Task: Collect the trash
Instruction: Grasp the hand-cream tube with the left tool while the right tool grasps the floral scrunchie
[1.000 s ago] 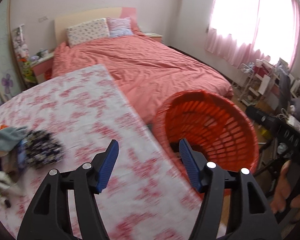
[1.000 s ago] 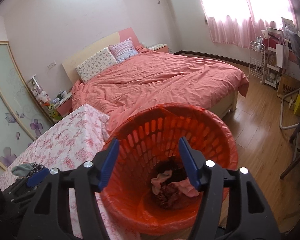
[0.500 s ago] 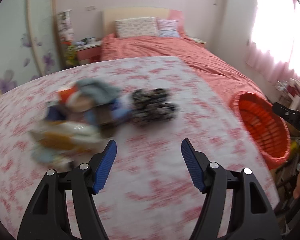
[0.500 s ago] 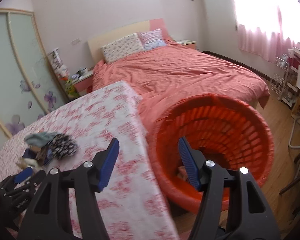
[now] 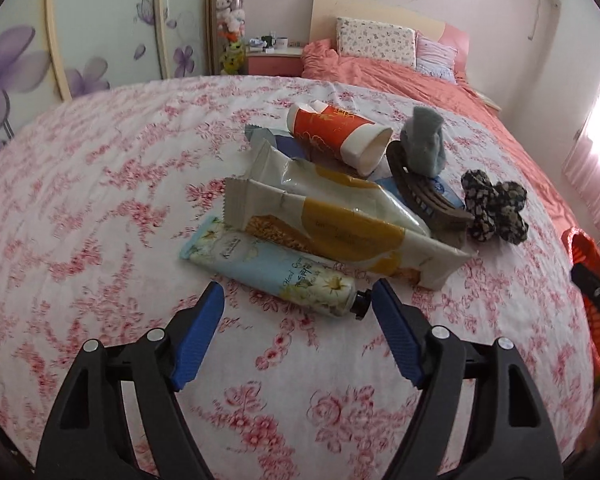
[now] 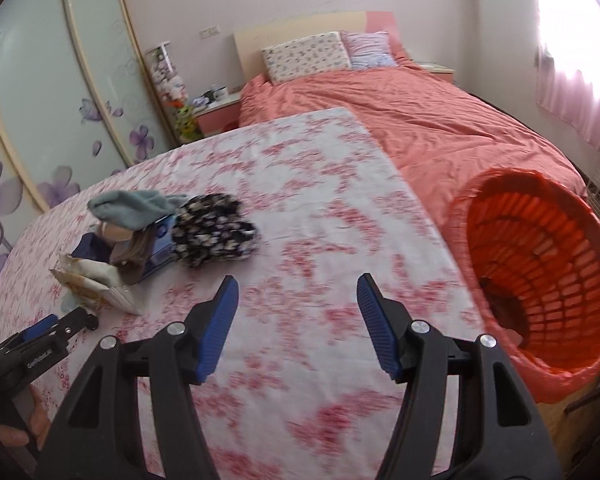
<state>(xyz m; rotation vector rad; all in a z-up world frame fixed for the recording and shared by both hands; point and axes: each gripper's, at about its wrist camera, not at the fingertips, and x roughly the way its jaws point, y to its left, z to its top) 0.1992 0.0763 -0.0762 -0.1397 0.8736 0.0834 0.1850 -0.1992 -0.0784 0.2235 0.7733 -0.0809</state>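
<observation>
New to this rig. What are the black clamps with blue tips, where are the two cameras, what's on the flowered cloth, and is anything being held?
There is no robot here: a person holds a hand-operated two-finger gripper in each hand, and a fisheye camera on each looks forward along its fingers. So the black arms with blue pads low in each picture are that gripper's own fingers.

The left wrist view shows the left gripper above the flowered cloth. Its jaws have just been opening and are open; the hand cream tube lies just ahead of them, not gripped. Behind it lie two snack wrappers, a tipped paper cup, a hair claw, a grey cloth and a patterned scrunchie.

The right wrist view shows the right gripper, open and empty, with the orange basket beside the cloth.
</observation>
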